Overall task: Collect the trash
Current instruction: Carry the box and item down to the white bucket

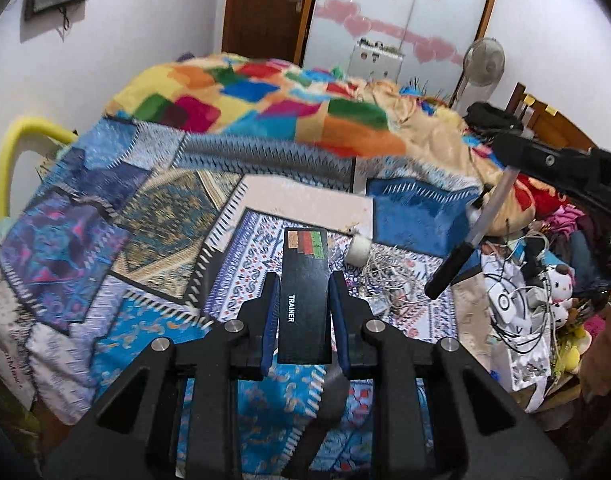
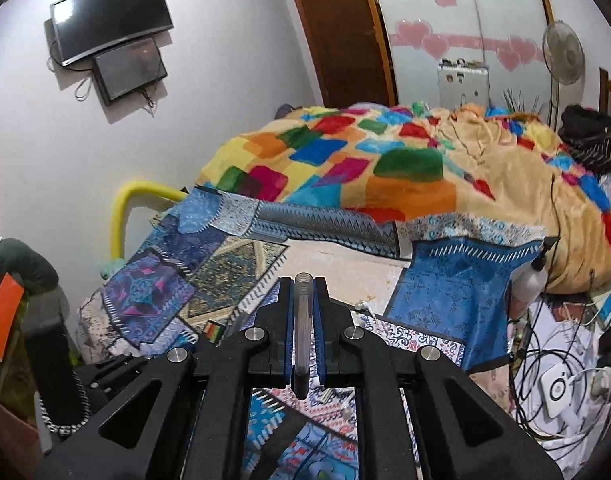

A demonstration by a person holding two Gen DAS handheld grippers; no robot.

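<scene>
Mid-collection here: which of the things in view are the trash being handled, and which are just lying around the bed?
In hand, part of the job:
- black box marked TRAINER, in the left gripper
- clear tube with a black end, in the right gripper

Just lying about:
- white roll
- tangled cables
- colourful blanket
- plush toy
- fan

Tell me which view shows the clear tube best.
Left wrist view: the clear tube shows from the side with its black end, held in the right gripper. Right wrist view shows it foreshortened, lengthwise between the fingers.
</scene>
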